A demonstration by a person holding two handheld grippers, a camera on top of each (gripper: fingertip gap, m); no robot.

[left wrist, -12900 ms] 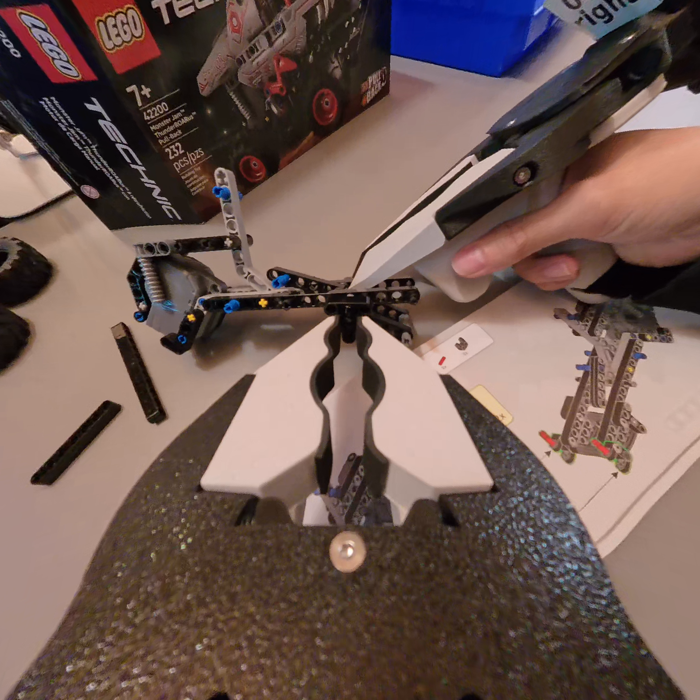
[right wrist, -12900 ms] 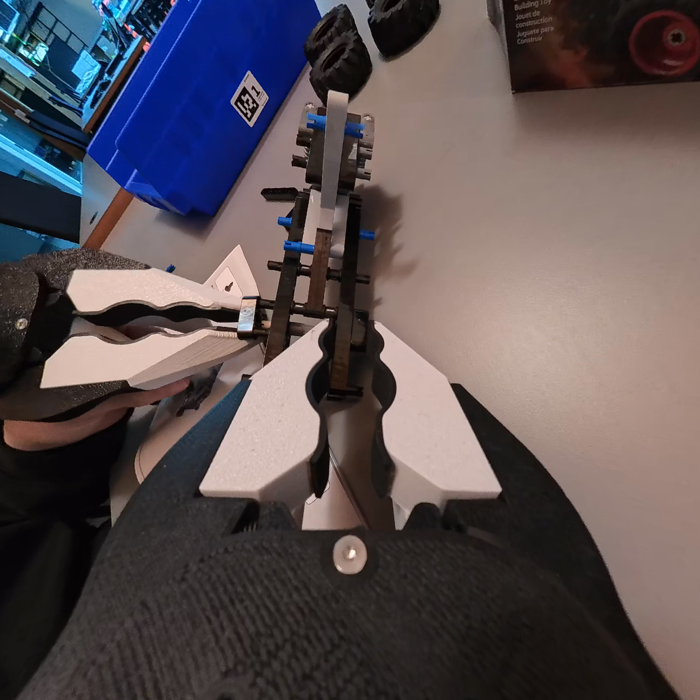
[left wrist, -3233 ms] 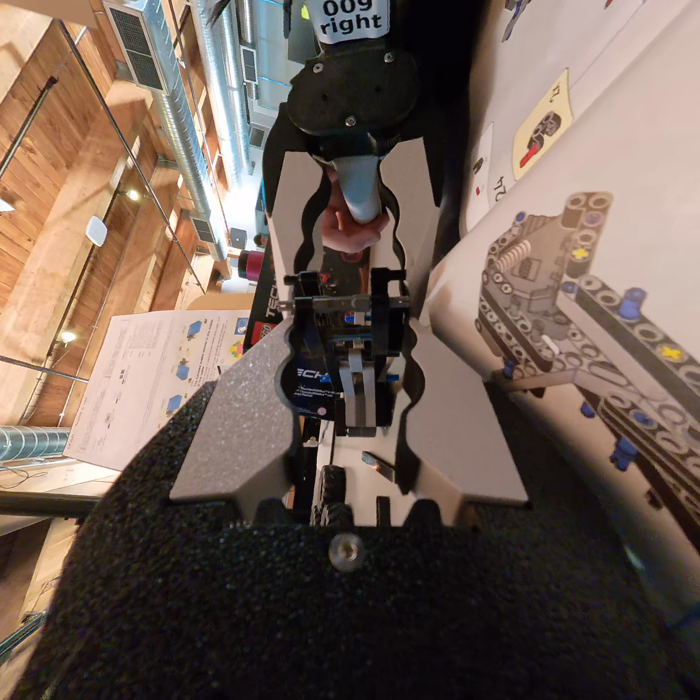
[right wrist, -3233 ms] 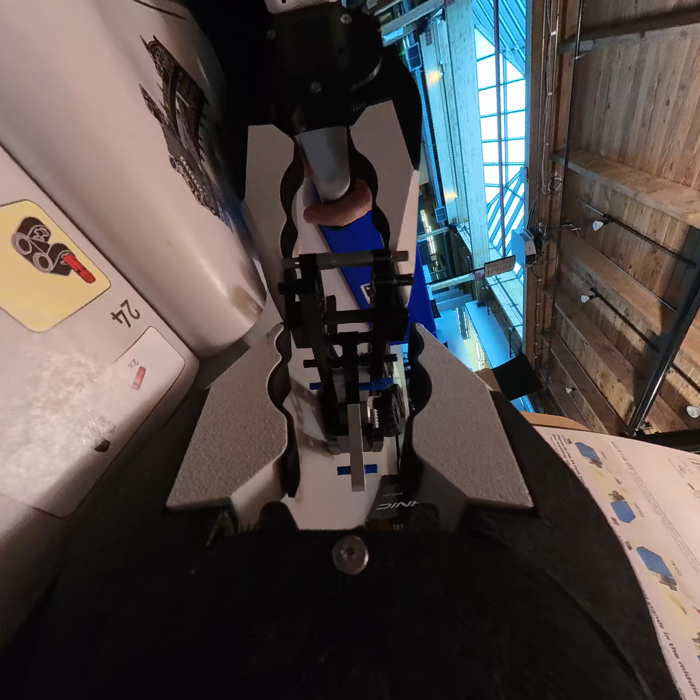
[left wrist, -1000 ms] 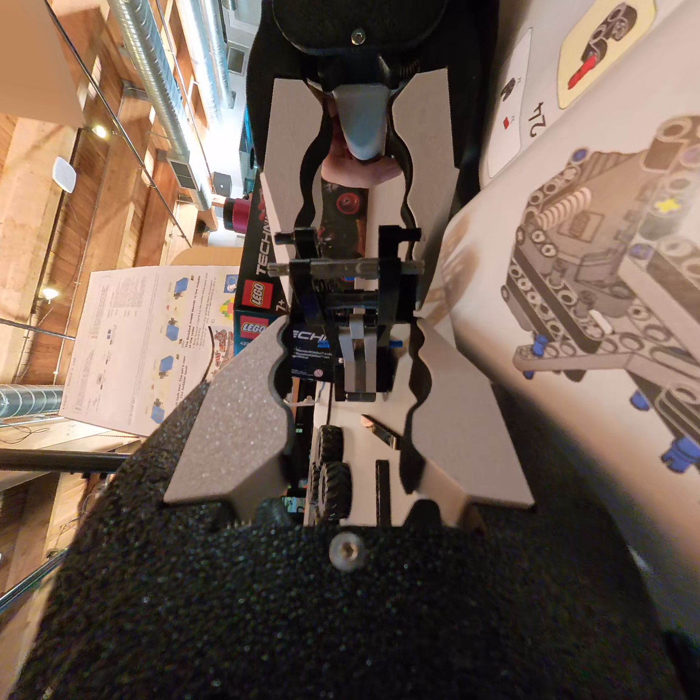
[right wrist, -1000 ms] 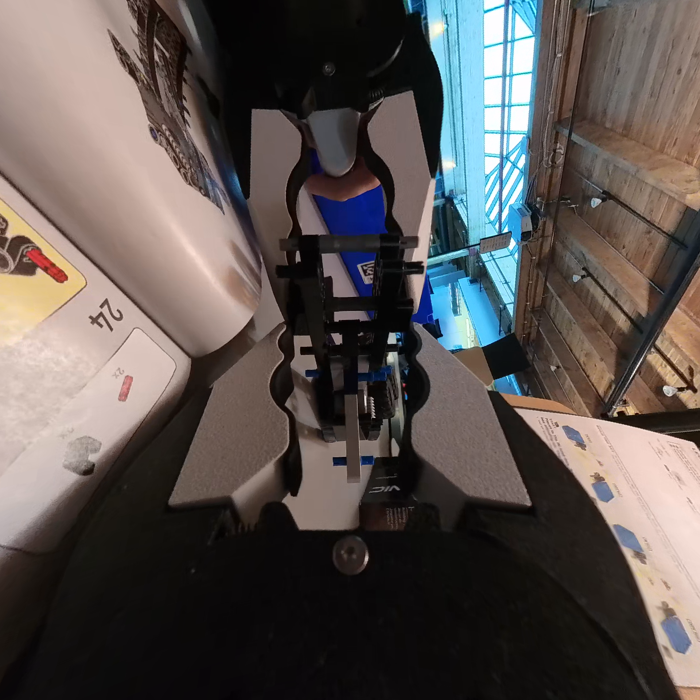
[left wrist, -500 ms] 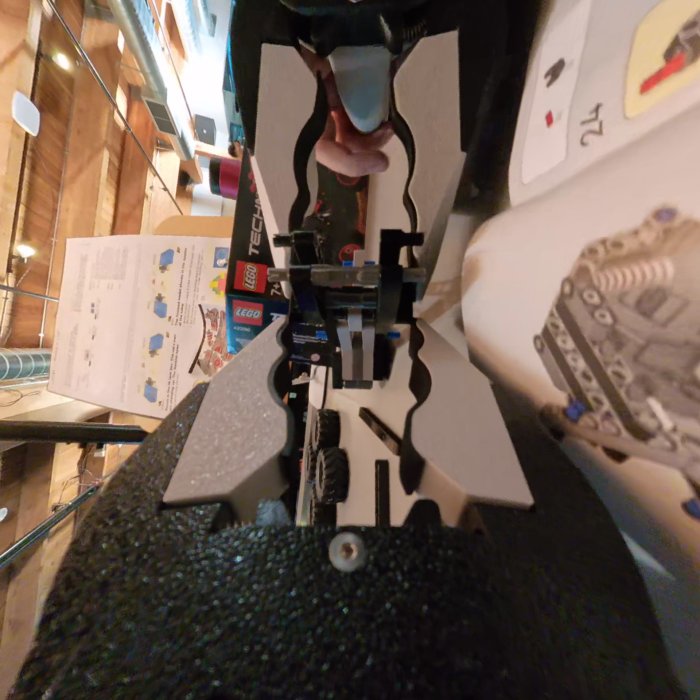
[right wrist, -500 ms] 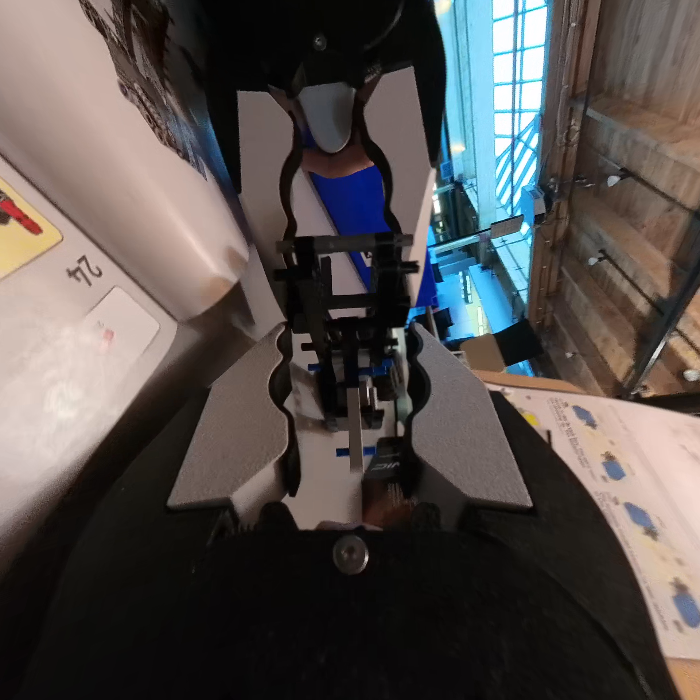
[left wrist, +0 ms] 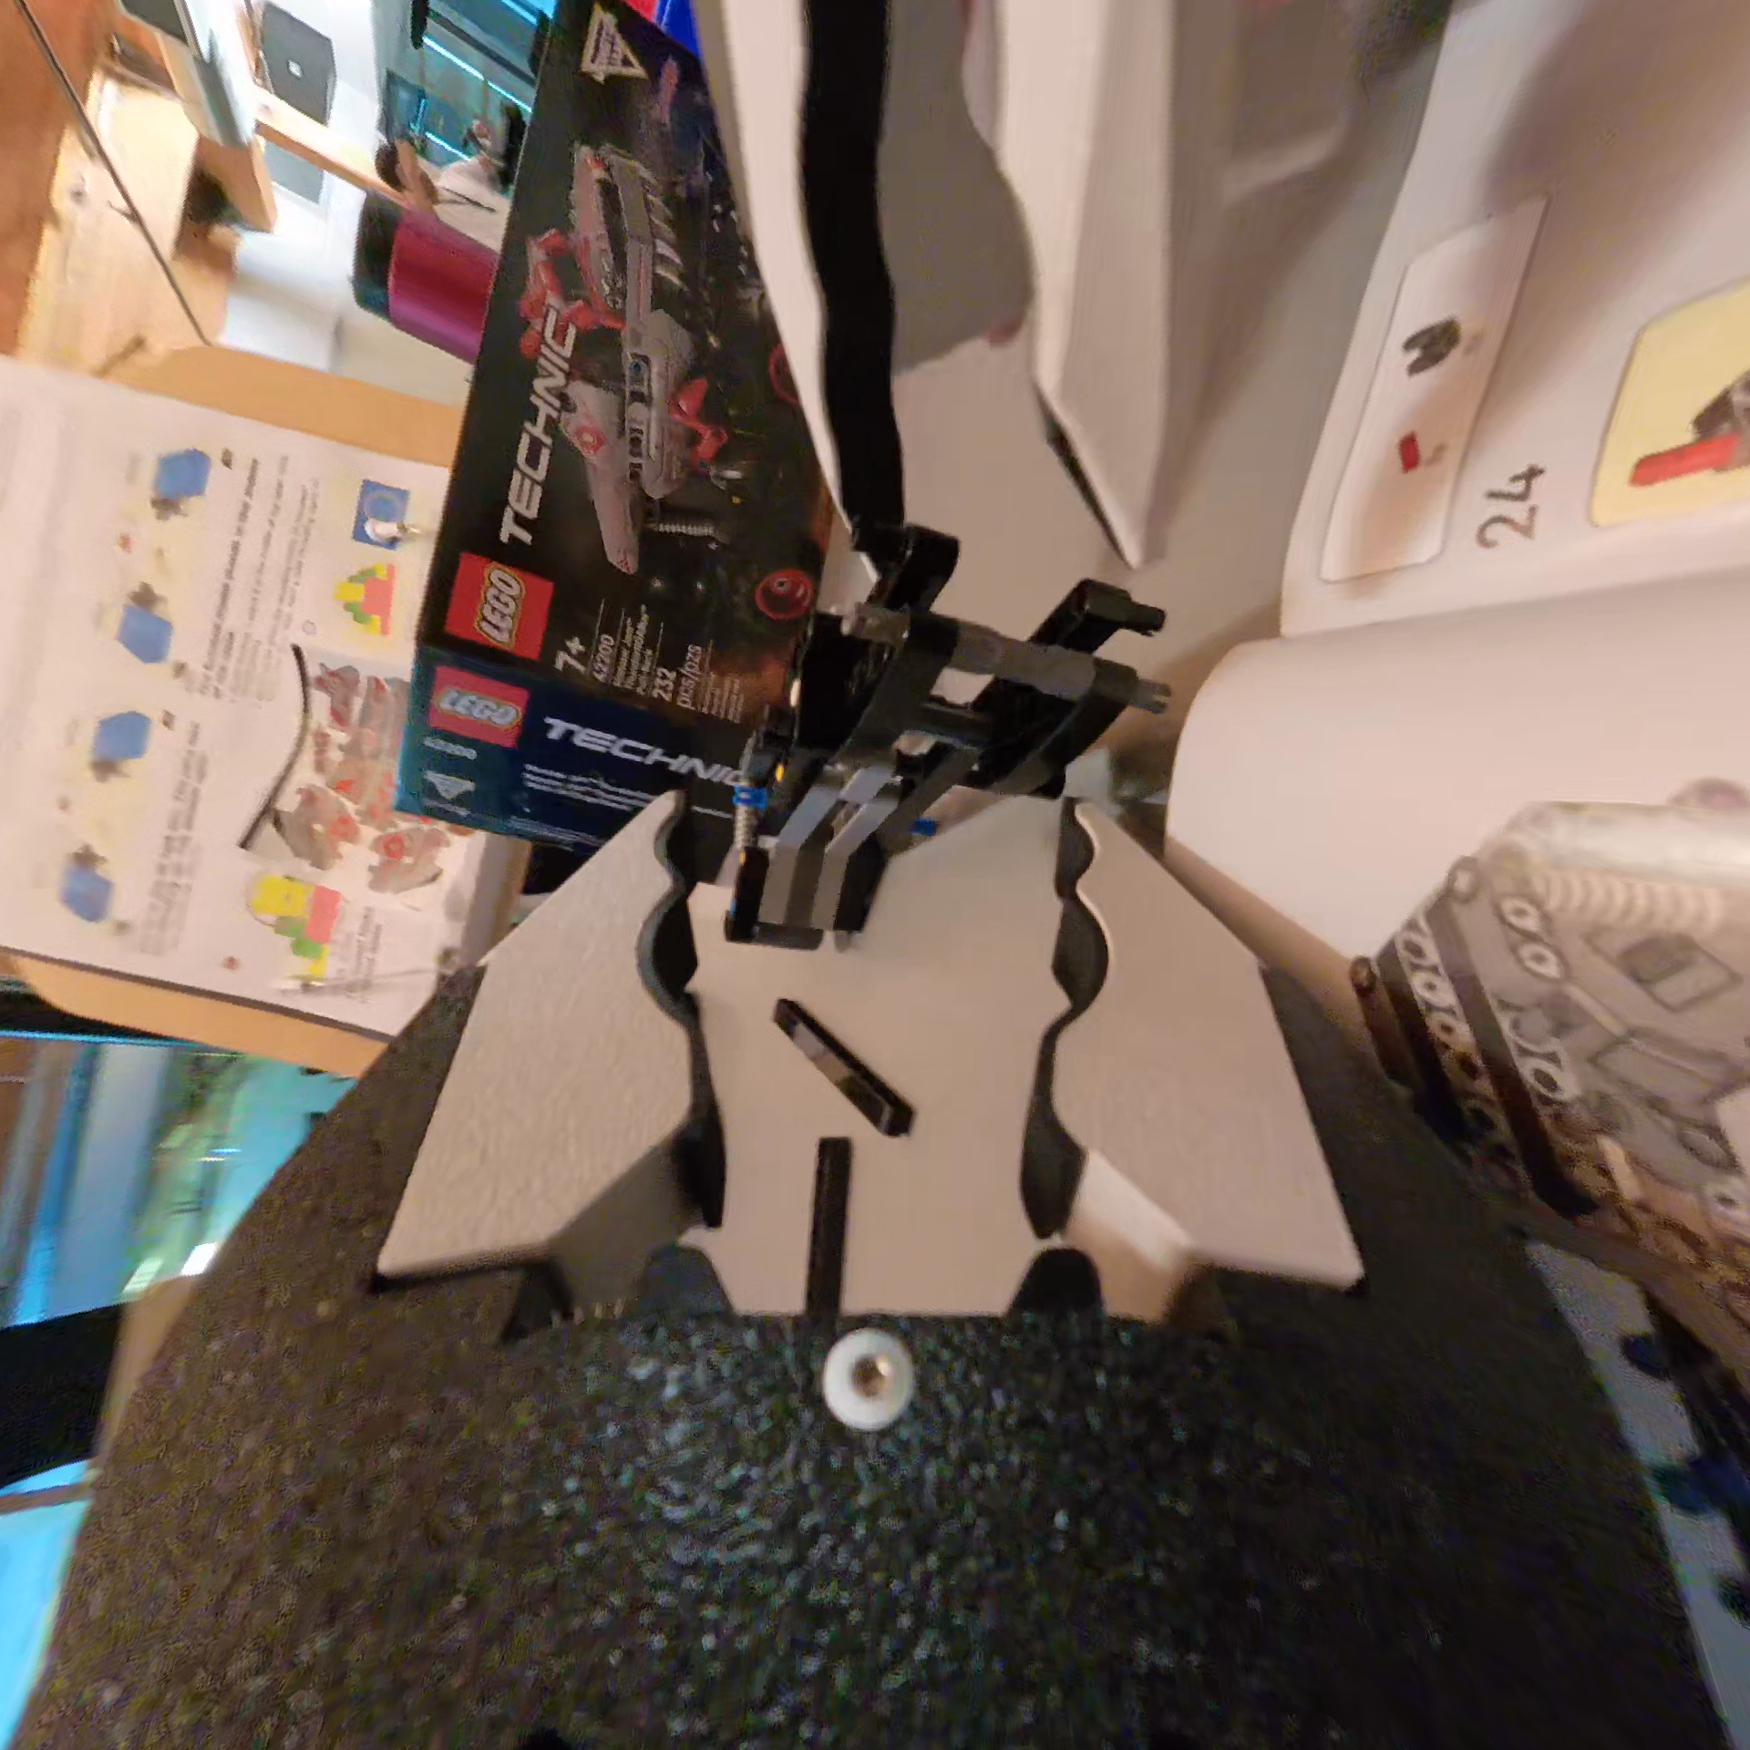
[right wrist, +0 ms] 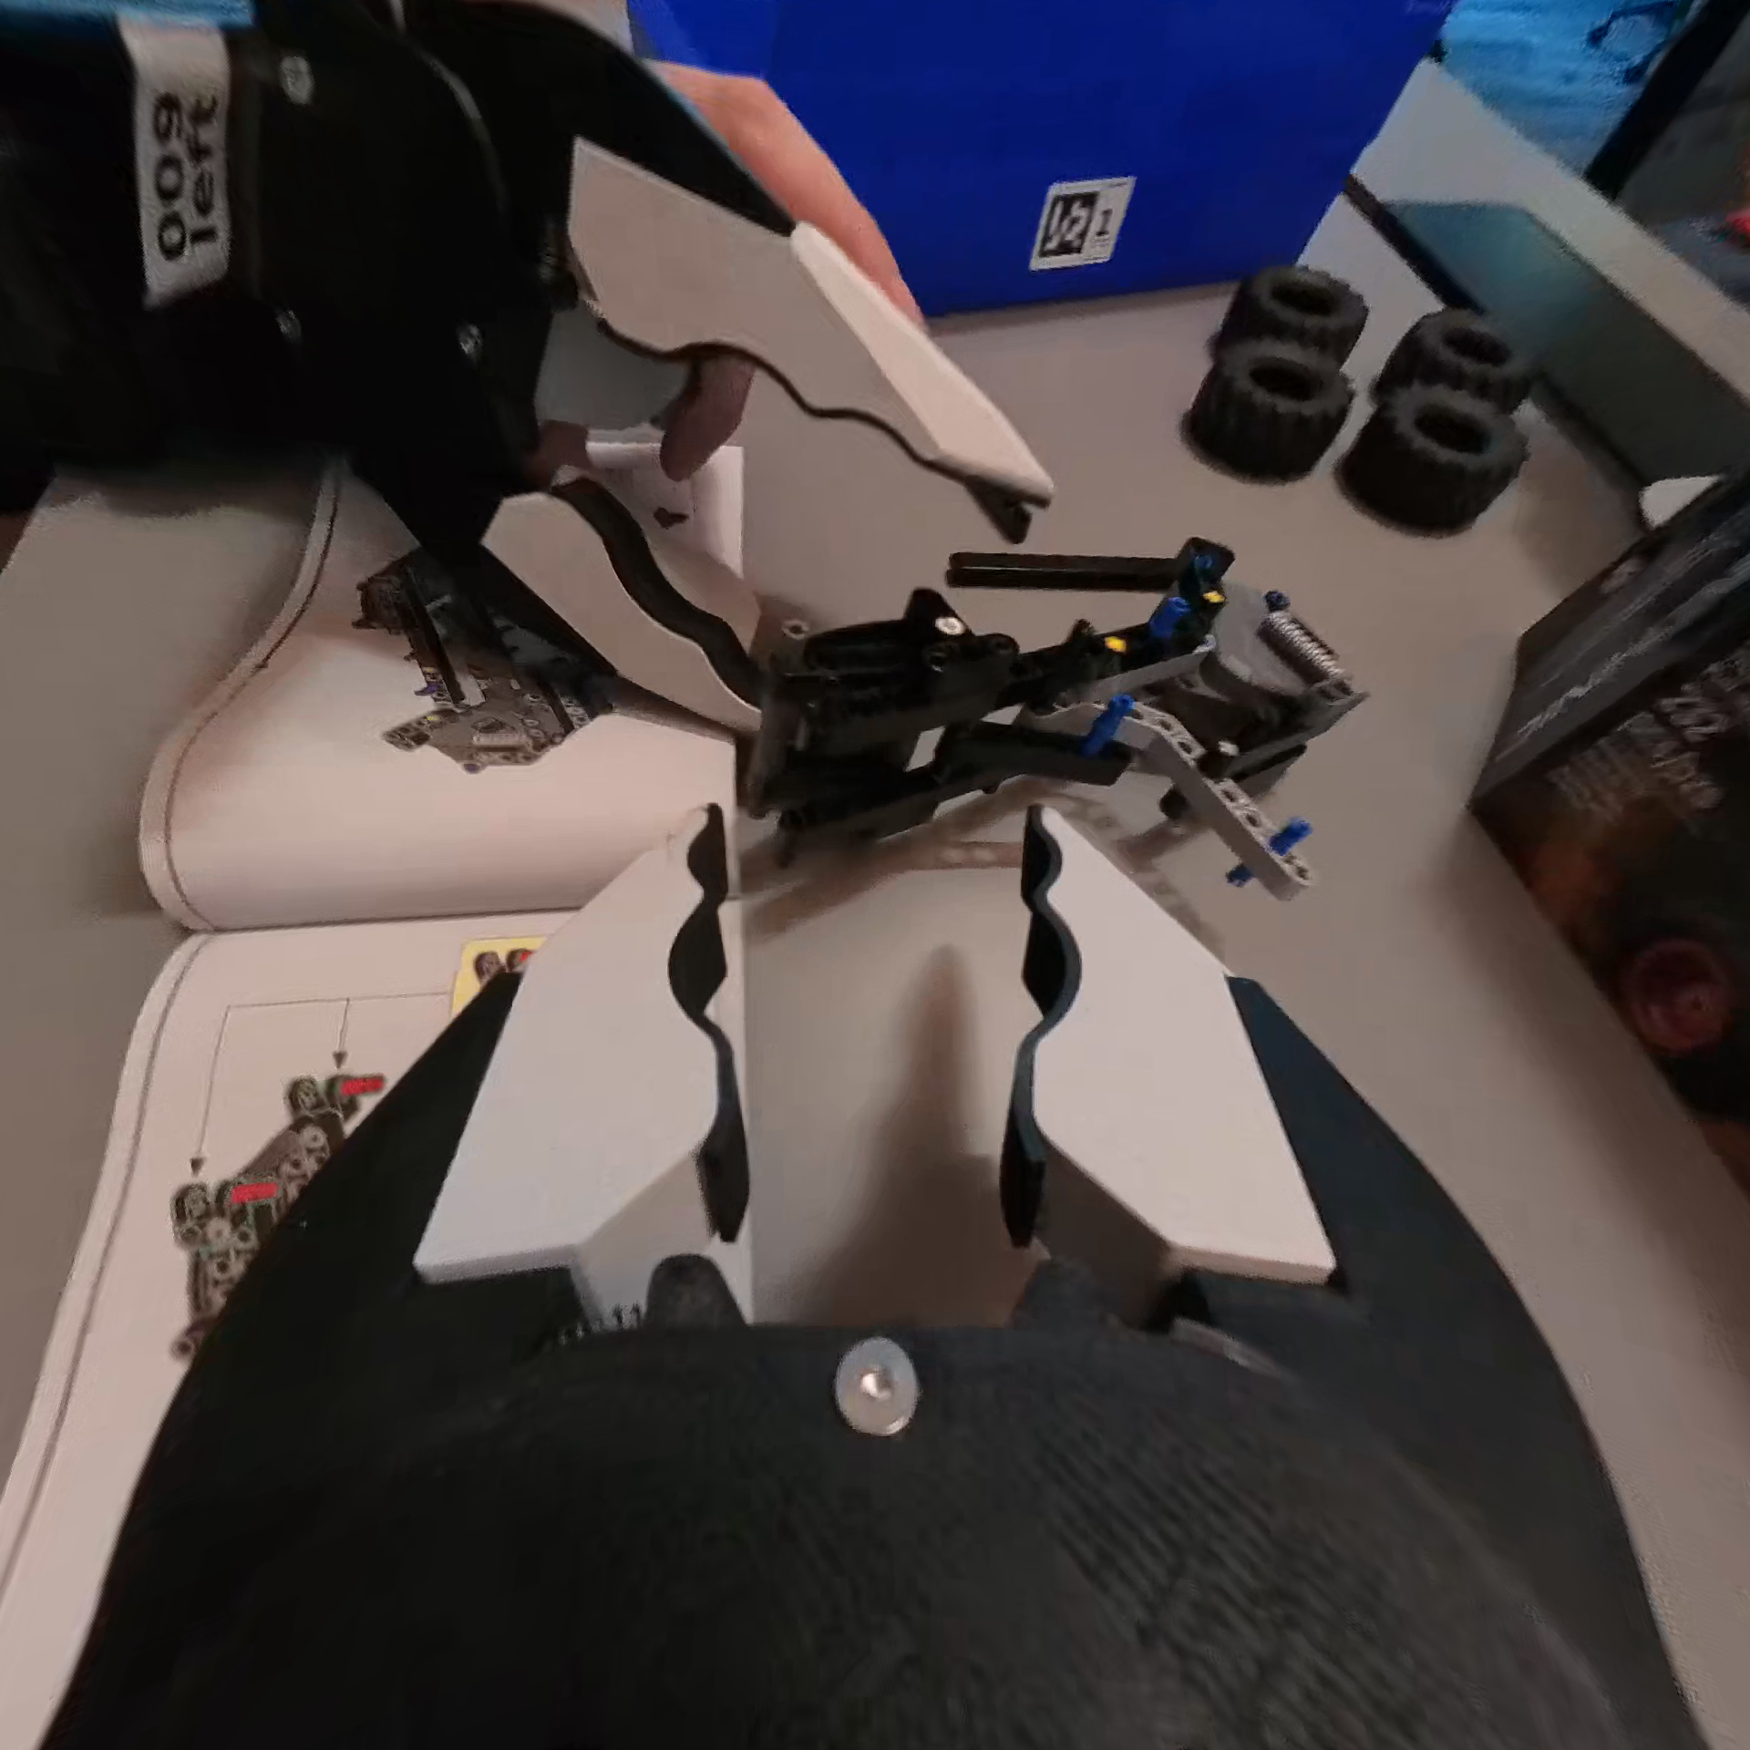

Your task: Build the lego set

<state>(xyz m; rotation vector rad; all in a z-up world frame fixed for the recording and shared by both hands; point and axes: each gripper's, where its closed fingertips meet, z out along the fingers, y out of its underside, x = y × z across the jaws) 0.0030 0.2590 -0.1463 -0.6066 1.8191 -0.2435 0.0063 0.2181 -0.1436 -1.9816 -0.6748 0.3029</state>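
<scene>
The half-built Lego chassis (right wrist: 947, 701), black beams with a grey spring end and blue pins, sits tilted low over the table just past my right gripper's tips. My right gripper (right wrist: 871, 824) is open and empty. My left gripper (right wrist: 885, 592) comes in from the upper left, wide open, with its lower finger (right wrist: 663, 606) touching the chassis's black end. In the left wrist view the chassis (left wrist: 909, 739) lies just beyond my open left gripper (left wrist: 871, 843). The right gripper's fingers (left wrist: 1070, 331) stand spread above it. Both views are blurred.
The open instruction booklet (right wrist: 426, 805) lies left of the chassis. Several black tyres (right wrist: 1354, 407) and a blue bin (right wrist: 1042, 123) are at the back. The Lego box (right wrist: 1629, 758) stands at the right. Loose black beams (left wrist: 838, 1065) lie on the table, one behind the chassis (right wrist: 1061, 568). My hands' fingertips stand some 5 cm from each other.
Half a second ago both grippers gripped the chassis from opposite ends, held up in the air. Now both have opened and let go, and the chassis is down by the table.
</scene>
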